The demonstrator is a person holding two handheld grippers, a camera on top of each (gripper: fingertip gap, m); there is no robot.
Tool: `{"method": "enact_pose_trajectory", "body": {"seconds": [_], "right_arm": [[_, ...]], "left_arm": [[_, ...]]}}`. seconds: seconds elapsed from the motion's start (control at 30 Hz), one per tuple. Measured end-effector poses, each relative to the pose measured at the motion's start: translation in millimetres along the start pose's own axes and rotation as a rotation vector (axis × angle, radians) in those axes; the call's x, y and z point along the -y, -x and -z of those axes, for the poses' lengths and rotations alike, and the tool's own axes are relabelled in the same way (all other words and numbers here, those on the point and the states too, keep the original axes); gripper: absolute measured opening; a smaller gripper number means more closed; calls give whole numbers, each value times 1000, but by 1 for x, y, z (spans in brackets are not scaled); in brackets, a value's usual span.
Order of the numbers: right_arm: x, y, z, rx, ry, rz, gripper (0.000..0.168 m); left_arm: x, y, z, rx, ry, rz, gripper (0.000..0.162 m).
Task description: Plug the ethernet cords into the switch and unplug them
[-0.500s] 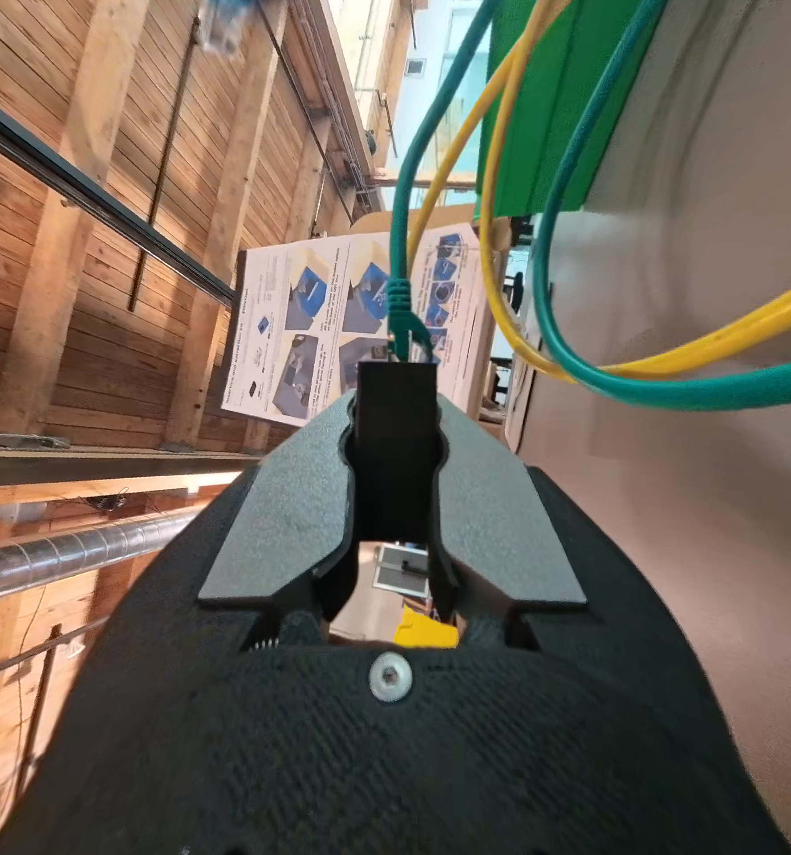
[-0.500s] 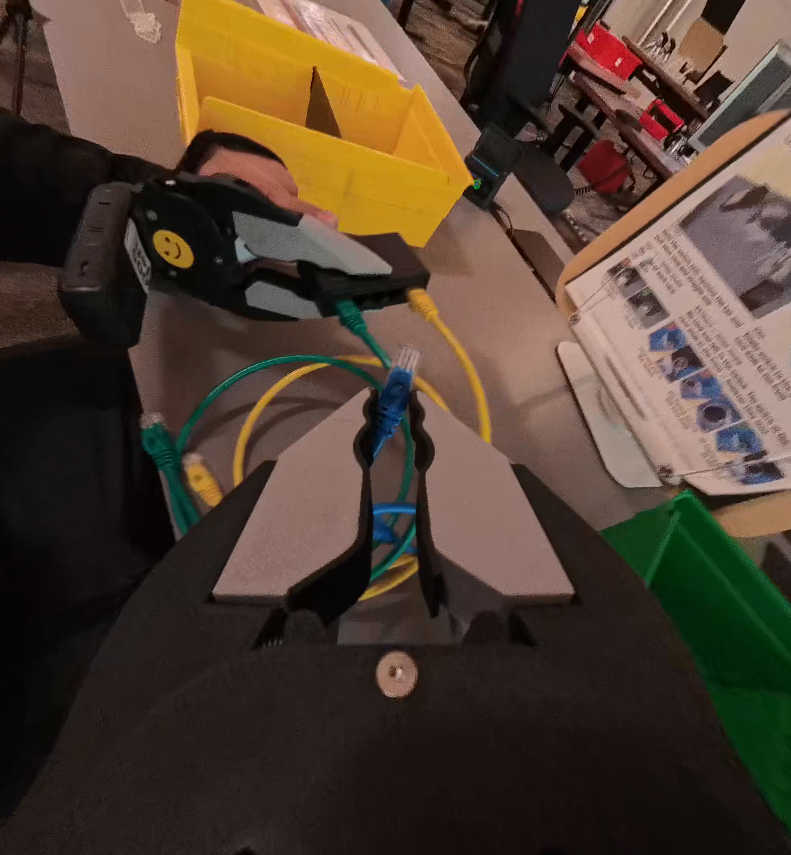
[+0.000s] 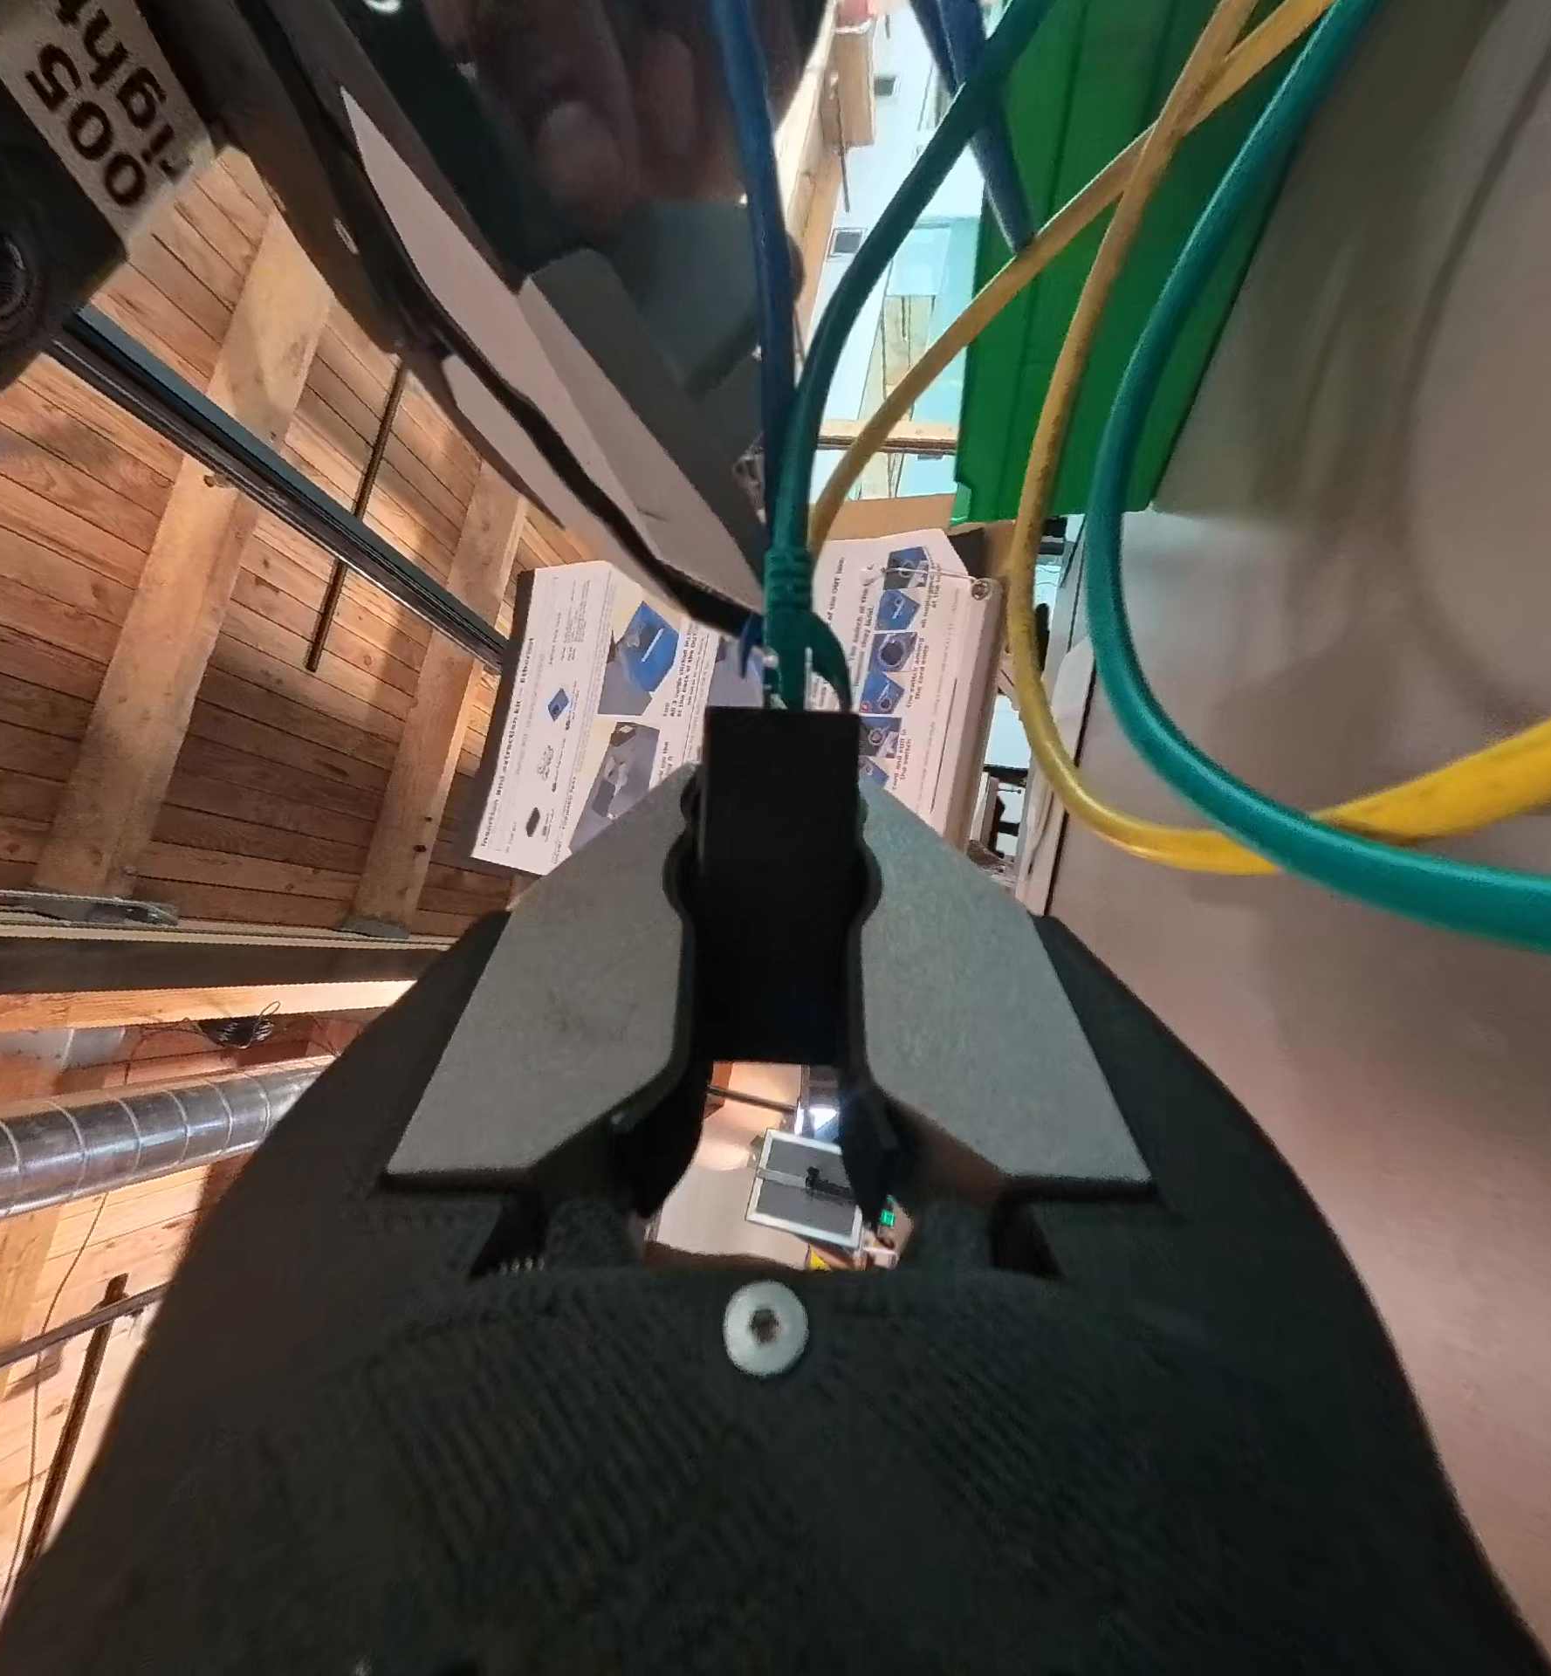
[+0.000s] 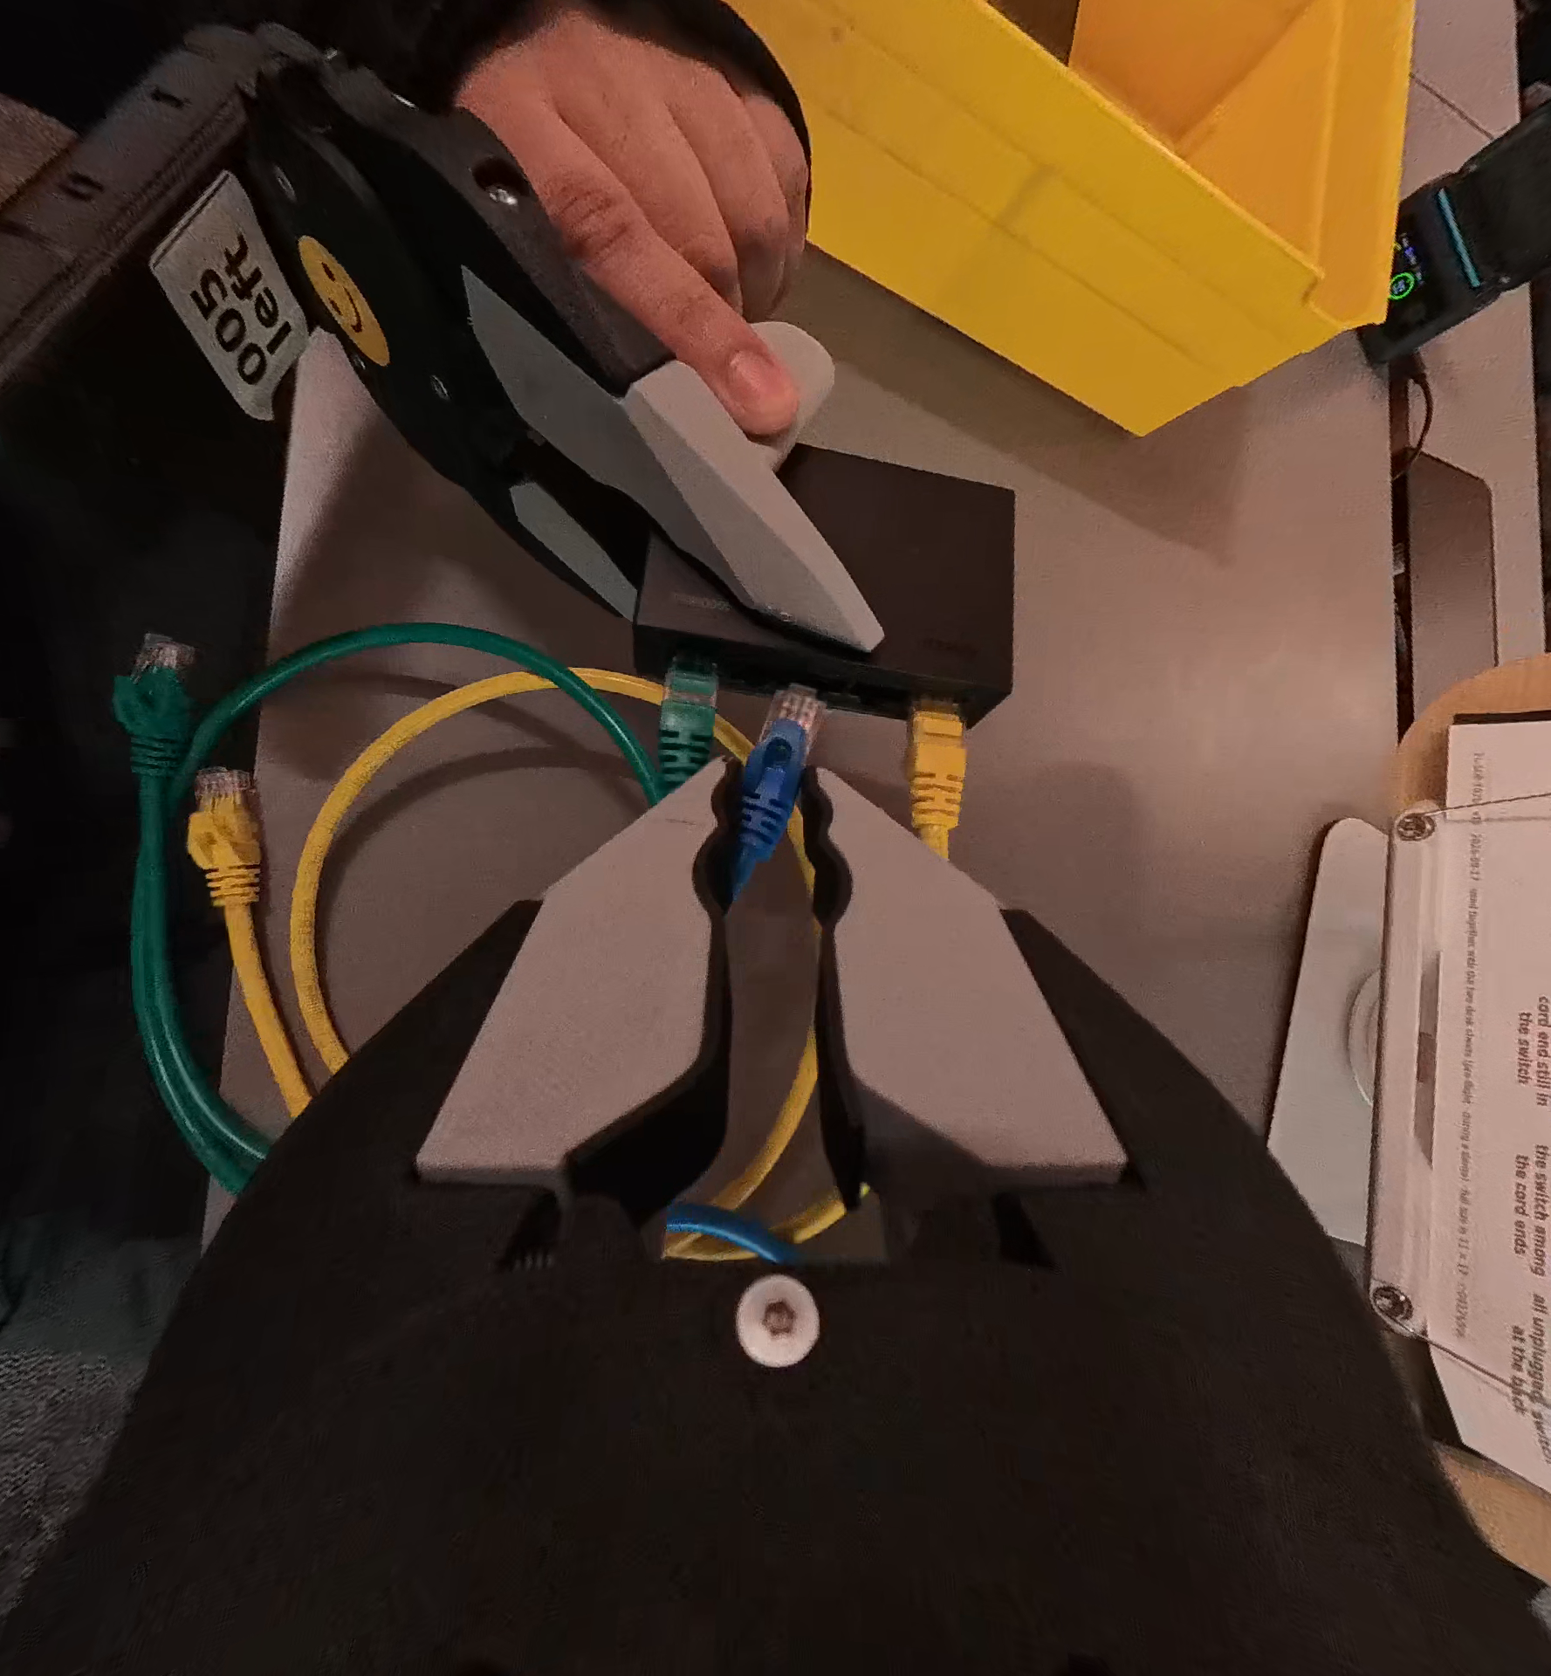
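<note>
Right wrist view, nearest: the right gripper [image 4: 767, 821] has its two grey fingers pinched on the boot of the blue cord [image 4: 764, 798]. The clear plug tip of that cord sits right at the port face of the switch [image 4: 907, 580]; whether it has entered a port cannot be told. A loop of the blue cord shows low between the fingers.

Left of the gripper: free ends of the green cord [image 4: 150, 698] and the yellow cord [image 4: 225, 839] lie on the grey table [image 4: 1161, 725], near each other, both unplugged. Their loops curve back toward the switch.

Just beyond the fingertips: the black switch faces near. A green plug [image 4: 685, 716] is seated in a left port and a yellow plug [image 4: 935, 753] in the rightmost port, with the blue plug between them.

The left gripper [image 4: 830, 626] comes in from the upper left, clamped on the switch body, one grey finger lying across its top. A person's hand [image 4: 654, 190] grips that tool, one fingertip on the grey finger.

Left wrist view: the left gripper's fingers [image 3: 572, 979] are closed on the black switch, with green and yellow cords arcing off to the right.

Farther: a yellow bin [image 4: 1116, 181] beyond the switch. Far right, a small black device [image 4: 1479, 227]. Right edge, an instruction sheet [image 4: 1533, 1088] under clear plastic.
</note>
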State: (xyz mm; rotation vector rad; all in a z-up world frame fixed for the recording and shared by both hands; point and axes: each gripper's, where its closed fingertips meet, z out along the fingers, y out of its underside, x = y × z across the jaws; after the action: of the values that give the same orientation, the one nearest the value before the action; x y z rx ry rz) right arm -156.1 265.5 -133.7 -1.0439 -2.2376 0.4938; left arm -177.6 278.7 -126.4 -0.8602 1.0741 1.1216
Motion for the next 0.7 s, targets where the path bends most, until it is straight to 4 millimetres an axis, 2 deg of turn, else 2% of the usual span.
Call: {"method": "enact_pose_trajectory", "body": {"seconds": [0.27, 0.47, 0.6, 0.7], "right_arm": [[0, 1, 3, 38, 18, 60, 9], [0, 2, 5, 20, -21, 31, 9], [-7, -9, 12, -58, -50, -10, 10], [-6, -18, 27, -124, -126, -67, 10]], "left_arm": [[2, 2, 1, 5, -9, 2, 26], [2, 2, 1, 10, -9, 7, 26], [-4, -8, -2, -29, 19, -21, 27], [-1, -5, -1, -15, 7, 2, 26]]}}
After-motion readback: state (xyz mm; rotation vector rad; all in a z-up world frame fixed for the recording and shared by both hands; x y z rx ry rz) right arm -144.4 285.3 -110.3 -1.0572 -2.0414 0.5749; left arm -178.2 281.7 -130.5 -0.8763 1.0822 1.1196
